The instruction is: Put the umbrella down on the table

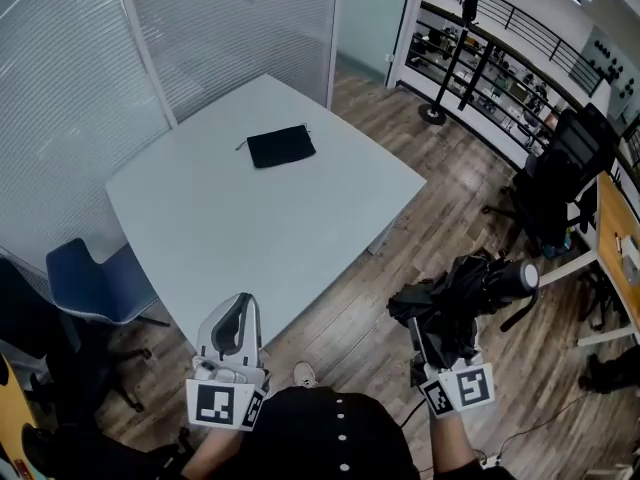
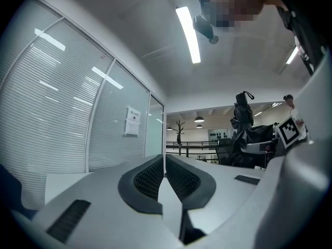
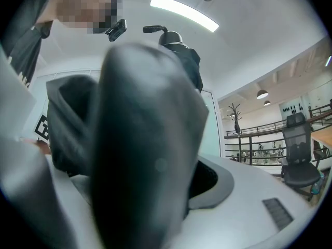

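The right gripper (image 1: 428, 356) was clamped on the folded black umbrella (image 1: 467, 290), which hung over the floor just off the right edge of the table (image 1: 230, 233), not touching it. The left gripper (image 1: 240, 306), jaws pressed together and empty, sat at the table's near edge, well short of the black pouch (image 1: 281, 146) lying toward its far side.

I find the lighting even, cool and bright, all from overhead. A ceiling strip light (image 2: 188, 32) burns out to white glare in the left gripper view, and a second strip light (image 3: 184, 12) does the same in the right gripper view. The table (image 1: 250, 238) shows pale, with faint, soft shadows. Both gripper views bow heavily, and their corners are black. The umbrella (image 3: 145, 139), close to the right lens, is badly out of focus.
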Action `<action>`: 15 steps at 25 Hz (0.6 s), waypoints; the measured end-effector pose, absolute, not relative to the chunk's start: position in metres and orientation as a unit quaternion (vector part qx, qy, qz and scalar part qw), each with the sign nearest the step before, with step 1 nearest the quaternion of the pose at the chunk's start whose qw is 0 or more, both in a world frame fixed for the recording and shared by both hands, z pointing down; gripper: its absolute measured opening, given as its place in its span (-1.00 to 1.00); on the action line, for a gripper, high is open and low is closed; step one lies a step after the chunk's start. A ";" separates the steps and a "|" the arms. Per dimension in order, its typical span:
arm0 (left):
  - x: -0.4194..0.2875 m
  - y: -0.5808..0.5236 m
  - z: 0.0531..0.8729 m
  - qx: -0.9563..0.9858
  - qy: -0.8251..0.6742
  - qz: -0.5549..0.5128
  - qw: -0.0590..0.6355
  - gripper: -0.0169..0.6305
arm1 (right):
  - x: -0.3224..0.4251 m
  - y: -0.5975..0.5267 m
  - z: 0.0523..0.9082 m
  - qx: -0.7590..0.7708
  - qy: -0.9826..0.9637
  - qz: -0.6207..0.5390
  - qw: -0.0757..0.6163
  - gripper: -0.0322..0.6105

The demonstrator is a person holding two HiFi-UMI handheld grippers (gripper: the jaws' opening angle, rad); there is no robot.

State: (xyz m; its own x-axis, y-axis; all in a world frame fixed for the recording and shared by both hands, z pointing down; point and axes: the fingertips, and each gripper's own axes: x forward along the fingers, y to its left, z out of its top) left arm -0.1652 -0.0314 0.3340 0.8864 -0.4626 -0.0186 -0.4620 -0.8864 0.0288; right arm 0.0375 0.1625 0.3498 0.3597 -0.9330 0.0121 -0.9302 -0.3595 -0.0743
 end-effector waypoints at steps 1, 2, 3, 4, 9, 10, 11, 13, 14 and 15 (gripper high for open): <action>-0.166 -0.036 0.335 0.971 -0.237 -0.015 0.010 -0.87 | 0.037 0.159 0.351 -0.825 0.563 -0.024 0.028 -0.04; -0.166 -0.040 0.337 0.971 -0.237 -0.017 0.010 -0.87 | 0.036 0.156 0.353 -0.827 0.561 -0.022 0.029 -0.04; -0.167 -0.045 0.340 0.972 -0.235 -0.019 0.010 -0.87 | 0.036 0.152 0.354 -0.828 0.560 -0.020 0.030 -0.04; -0.167 -0.048 0.343 0.972 -0.234 -0.018 0.011 -0.87 | 0.034 0.149 0.356 -0.829 0.558 -0.019 0.031 -0.04; -0.160 -0.053 0.359 0.975 -0.221 -0.004 0.022 -0.87 | 0.031 0.143 0.366 -0.830 0.557 -0.029 0.025 -0.04; -0.156 -0.054 0.361 0.976 -0.218 -0.001 0.024 -0.87 | 0.033 0.142 0.367 -0.830 0.556 -0.031 0.024 -0.04; -0.154 -0.055 0.363 0.976 -0.216 0.000 0.025 -0.87 | 0.034 0.142 0.369 -0.831 0.555 -0.033 0.024 -0.04; -0.155 -0.055 0.366 0.977 -0.212 0.002 0.025 -0.87 | 0.032 0.143 0.372 -0.833 0.552 -0.036 0.025 -0.04; -0.156 -0.054 0.366 0.977 -0.211 0.003 0.025 -0.87 | 0.031 0.143 0.373 -0.833 0.551 -0.037 0.026 -0.04; -0.157 -0.054 0.366 0.977 -0.210 0.004 0.025 -0.87 | 0.030 0.144 0.374 -0.834 0.550 -0.038 0.026 -0.04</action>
